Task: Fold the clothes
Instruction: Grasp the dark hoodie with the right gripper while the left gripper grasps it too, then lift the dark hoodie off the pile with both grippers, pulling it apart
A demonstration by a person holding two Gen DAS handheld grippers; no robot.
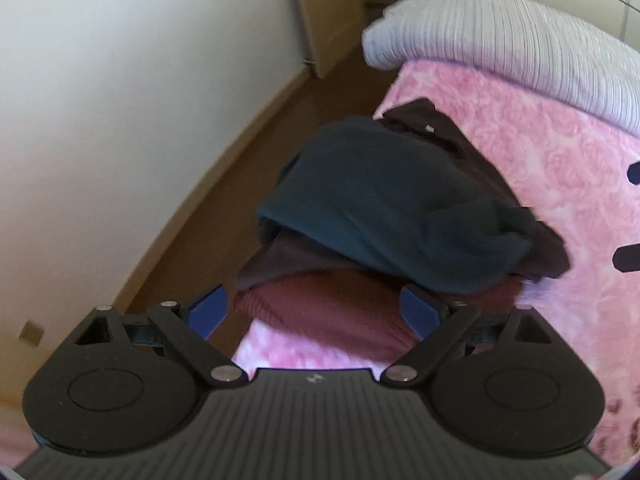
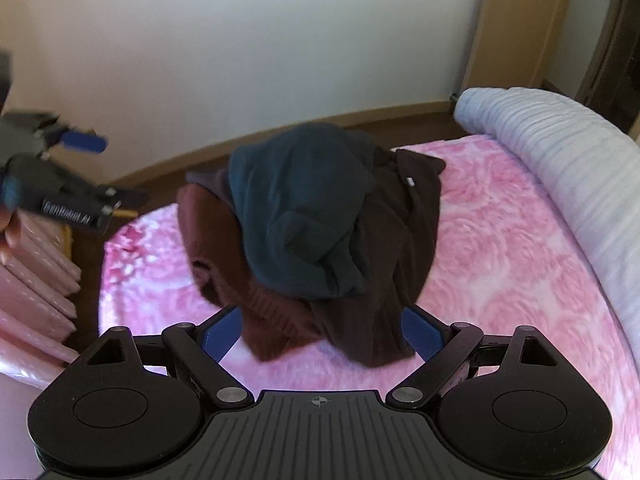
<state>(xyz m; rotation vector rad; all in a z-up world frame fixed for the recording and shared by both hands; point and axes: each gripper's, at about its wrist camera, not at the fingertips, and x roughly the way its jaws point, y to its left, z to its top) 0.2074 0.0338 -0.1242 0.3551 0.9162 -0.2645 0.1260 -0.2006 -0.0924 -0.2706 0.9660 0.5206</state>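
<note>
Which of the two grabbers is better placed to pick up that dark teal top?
Probably the right gripper: open, squarely facing the pile, teal garment straight ahead. The left gripper, also open, approaches from the bed's corner.

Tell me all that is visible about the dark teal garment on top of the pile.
The dark teal garment is a soft, thick, knit-looking piece, unfolded and crumpled into a rounded heap with loose folds. It lies on top of the pile, resting on a reddish-brown garment and a dark brown garment, which stick out beneath it. The pile sits on the pink floral bedspread, near the bed's edge. Neither gripper touches it; both are open and short of the pile. Its sleeves or collar cannot be made out.
</note>
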